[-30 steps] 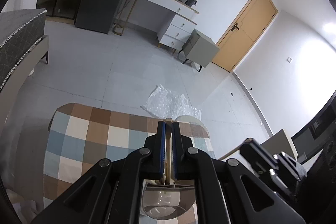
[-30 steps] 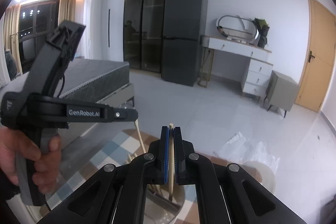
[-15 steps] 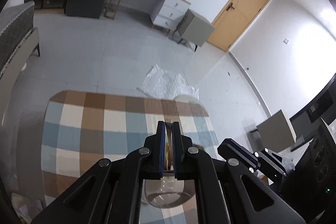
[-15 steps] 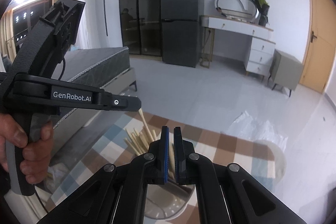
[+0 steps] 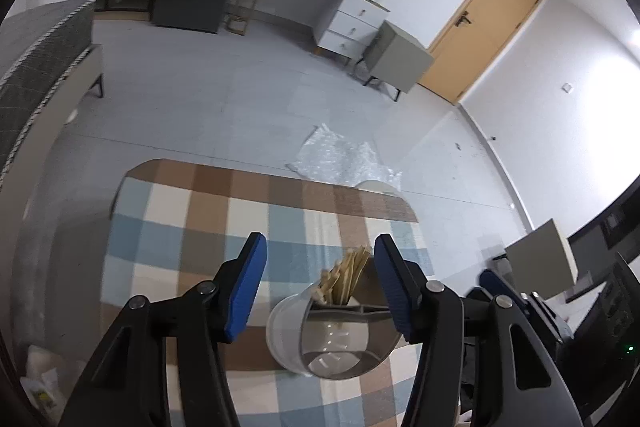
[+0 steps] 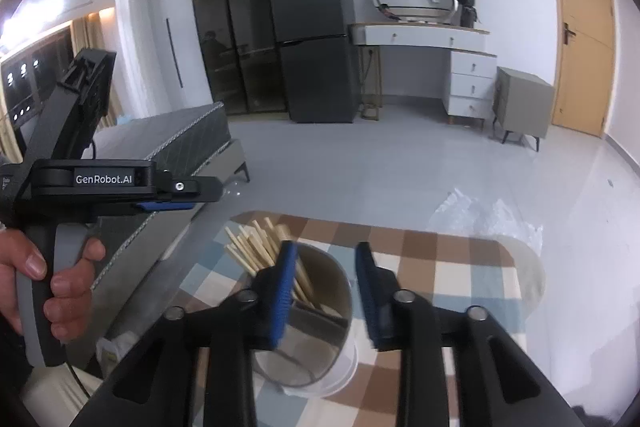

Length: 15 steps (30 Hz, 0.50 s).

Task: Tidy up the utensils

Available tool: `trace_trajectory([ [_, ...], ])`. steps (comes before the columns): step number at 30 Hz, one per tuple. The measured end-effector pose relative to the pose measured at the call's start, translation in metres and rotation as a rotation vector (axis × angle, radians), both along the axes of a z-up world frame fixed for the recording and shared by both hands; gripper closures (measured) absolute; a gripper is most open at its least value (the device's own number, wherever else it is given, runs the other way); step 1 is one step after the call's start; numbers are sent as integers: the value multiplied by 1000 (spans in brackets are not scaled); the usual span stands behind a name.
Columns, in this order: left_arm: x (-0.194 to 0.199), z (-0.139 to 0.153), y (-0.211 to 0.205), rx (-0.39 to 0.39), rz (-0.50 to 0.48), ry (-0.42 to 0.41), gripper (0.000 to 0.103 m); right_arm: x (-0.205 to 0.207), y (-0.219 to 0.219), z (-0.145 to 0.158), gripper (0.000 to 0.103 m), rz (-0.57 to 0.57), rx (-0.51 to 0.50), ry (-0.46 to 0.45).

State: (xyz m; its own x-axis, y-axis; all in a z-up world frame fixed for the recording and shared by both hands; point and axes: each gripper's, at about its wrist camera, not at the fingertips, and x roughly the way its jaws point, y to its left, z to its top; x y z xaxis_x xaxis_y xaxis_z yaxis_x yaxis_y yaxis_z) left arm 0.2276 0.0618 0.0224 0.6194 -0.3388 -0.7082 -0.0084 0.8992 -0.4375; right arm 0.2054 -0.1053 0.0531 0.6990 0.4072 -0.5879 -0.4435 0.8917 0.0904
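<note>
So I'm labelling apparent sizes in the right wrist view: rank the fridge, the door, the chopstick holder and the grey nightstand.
1. fridge
2. door
3. chopstick holder, though it sits nearest the camera, so its place is unsure
4. grey nightstand

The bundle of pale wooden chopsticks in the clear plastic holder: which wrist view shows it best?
The right wrist view: the bundle of pale wooden chopsticks fans out with separate sticks visible above the clear plastic holder, though the right gripper covers their lower part. The left wrist view shows only a foreshortened clump between the left gripper fingers.
</note>
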Motion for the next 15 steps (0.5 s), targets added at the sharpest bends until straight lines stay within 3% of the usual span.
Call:
trace_trajectory([
  [5, -21, 17, 0, 54, 54, -28, 34, -18, -12, 14, 52, -31, 42, -13],
  [7, -31, 25, -1, 119, 116, -32, 29, -27, -16, 20, 47, -42, 58, -21],
  [10, -47, 36, -2, 130, 120, -64, 29, -41, -22, 30, 32, -55, 85, -30],
  [15, -74, 50, -7, 188, 132, -118, 28, -64, -30, 45, 28, -65, 124, -49],
])
